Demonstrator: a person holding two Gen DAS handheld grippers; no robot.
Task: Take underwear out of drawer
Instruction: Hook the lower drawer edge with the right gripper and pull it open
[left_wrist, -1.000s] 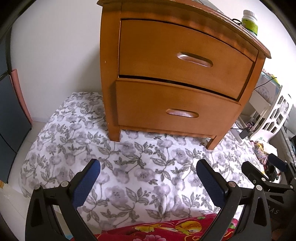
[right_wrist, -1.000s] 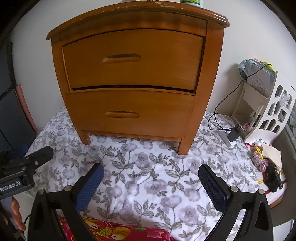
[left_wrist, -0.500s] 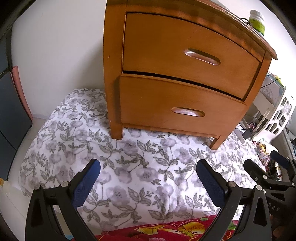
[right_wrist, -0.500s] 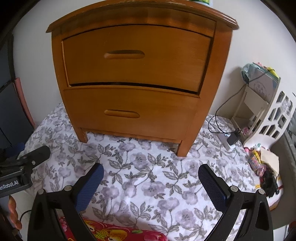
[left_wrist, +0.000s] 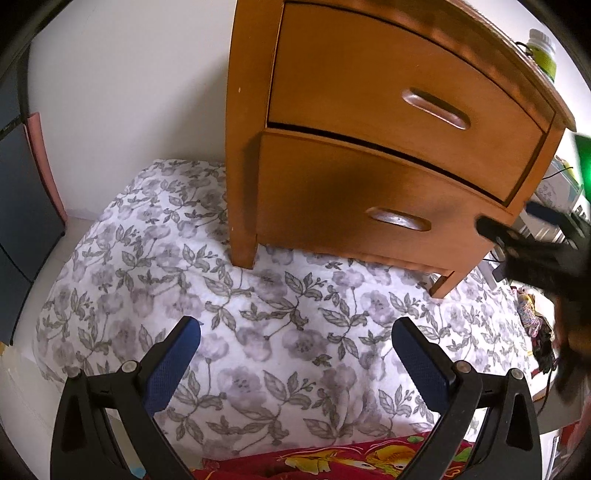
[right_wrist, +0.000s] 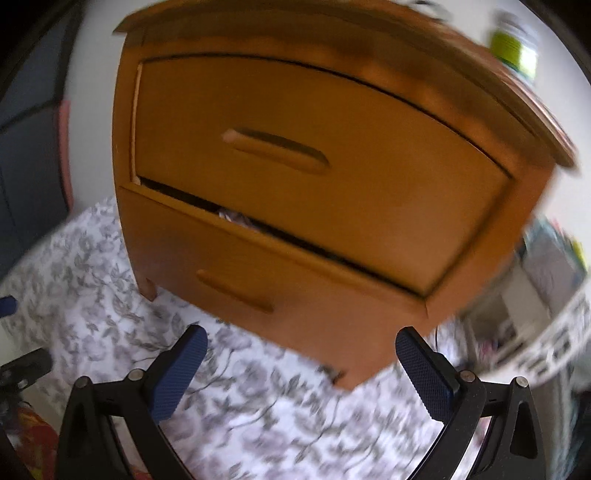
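Two drawers fill the upper right of the left wrist view; the left gripper (left_wrist: 295, 354) hangs spread and empty over the flowered sheet (left_wrist: 258, 332). In the blurred right wrist view, the right gripper (right_wrist: 301, 363), also spread, faces the lower drawer (right_wrist: 258, 291), ajar, cloth (right_wrist: 232, 218) peeking out, probably underwear.

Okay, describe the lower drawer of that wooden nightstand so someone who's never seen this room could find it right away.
Find the orange-brown wooden nightstand standing on the grey floral cloth against the white wall. It has two curved-front drawers stacked; you want the lower drawer, just above the legs. Unlike the upper drawer, it sits slightly ajar, with fabric peeking from the gap along its top edge.
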